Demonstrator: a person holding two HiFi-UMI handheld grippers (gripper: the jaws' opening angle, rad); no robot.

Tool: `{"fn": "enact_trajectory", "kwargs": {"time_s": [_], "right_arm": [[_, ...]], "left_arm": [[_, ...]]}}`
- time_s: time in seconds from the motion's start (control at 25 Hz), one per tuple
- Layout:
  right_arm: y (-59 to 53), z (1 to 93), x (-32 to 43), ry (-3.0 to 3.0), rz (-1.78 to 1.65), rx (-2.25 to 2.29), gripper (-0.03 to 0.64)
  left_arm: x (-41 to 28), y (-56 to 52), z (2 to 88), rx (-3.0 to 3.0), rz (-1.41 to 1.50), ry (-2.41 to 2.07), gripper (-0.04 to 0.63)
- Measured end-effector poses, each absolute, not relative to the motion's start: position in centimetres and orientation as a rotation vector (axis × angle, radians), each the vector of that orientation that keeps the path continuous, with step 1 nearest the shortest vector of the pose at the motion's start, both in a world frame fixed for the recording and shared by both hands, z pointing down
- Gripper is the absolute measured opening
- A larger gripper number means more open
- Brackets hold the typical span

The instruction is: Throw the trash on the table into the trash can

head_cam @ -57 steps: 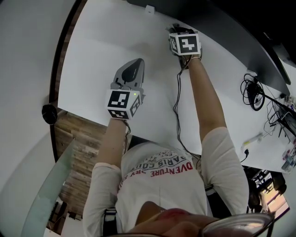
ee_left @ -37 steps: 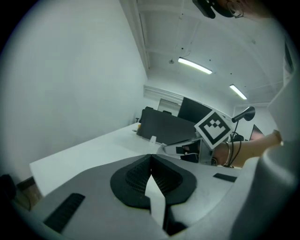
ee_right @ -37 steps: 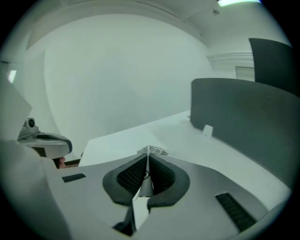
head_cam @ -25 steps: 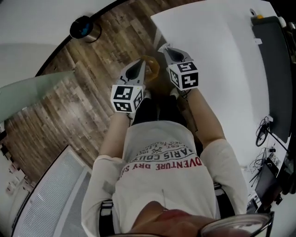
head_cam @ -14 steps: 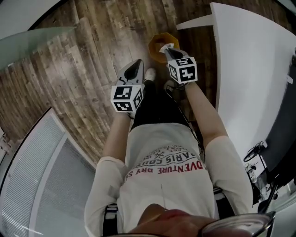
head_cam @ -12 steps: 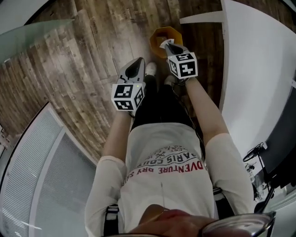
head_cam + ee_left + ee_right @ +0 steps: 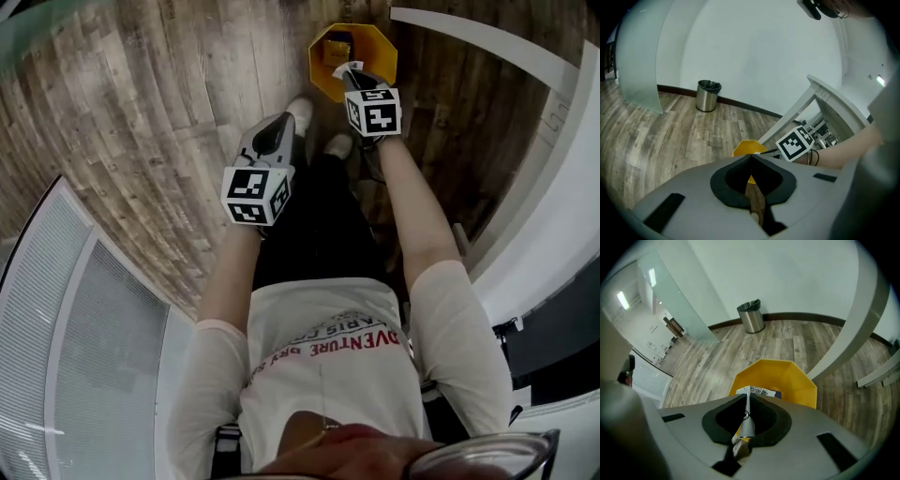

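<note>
The right gripper [image 7: 746, 397] has its jaws clenched on a thin white paper wrapper with small black print [image 7: 756, 391]. It holds the wrapper right over the open top of the yellow eight-sided trash can [image 7: 794, 380], which stands on the brown wooden floor [image 7: 787, 343]. I think it is held there so that the wrapper will drop straight in when the jaws let go. The wrapper is in the air, not in the can yet.

The left gripper [image 7: 750, 158] has its jaws pressed together at the tips. Nothing is pinched between them; the brown strip in the gap looks like floor. It hangs off to the side of the can, most likely just to stay out of the way.

The right gripper view shows the print on the wrapper and how flat it sits between the jaws. From the head view it is only a little white scrap. The head view shows other things: both arms reaching down, the person's white shoes [image 7: 300, 111] just beside the can, and the white worktop [image 7: 548, 239] off to the right. Both gripper views show a round silver metal bin [image 7: 751, 317] far away by the white wall. The head view does not show that bin at all.
</note>
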State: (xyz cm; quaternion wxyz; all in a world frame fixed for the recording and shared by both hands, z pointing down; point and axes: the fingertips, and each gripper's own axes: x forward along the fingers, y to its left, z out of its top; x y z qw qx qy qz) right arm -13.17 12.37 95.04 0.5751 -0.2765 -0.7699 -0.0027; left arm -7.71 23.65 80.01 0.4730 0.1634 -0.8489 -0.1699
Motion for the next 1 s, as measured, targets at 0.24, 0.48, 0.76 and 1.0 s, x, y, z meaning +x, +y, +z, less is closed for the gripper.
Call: {"fn": "enact_trajectory", "kwargs": {"time_s": [0.24,0.48,0.76,1.0], "right_arm": [[12.0,98.8,-12.9,-1.760,-0.092,-0.631,0.164],[11.8,96.2,-13.6,-1.804,-0.055,-0.578,0.175],[12.0,84.5,-16.3,-1.927,0.044,-0.497,0.048],[10.3,70.1,-18.5,-2.079,0.257,-0.426,0.035]], "left_arm": [[-6.8,23.6,82.5,0.371,-0.495,-2.050,0.023],[-6.5,23.5,81.0,0.416,-0.457,-2.034,0.023],[-10.1,23.3,72.8,0.450,-0.439,-2.107,0.023],[-15.7,20.7,62.9,0.574,-0.365,-2.219,0.023]]}}
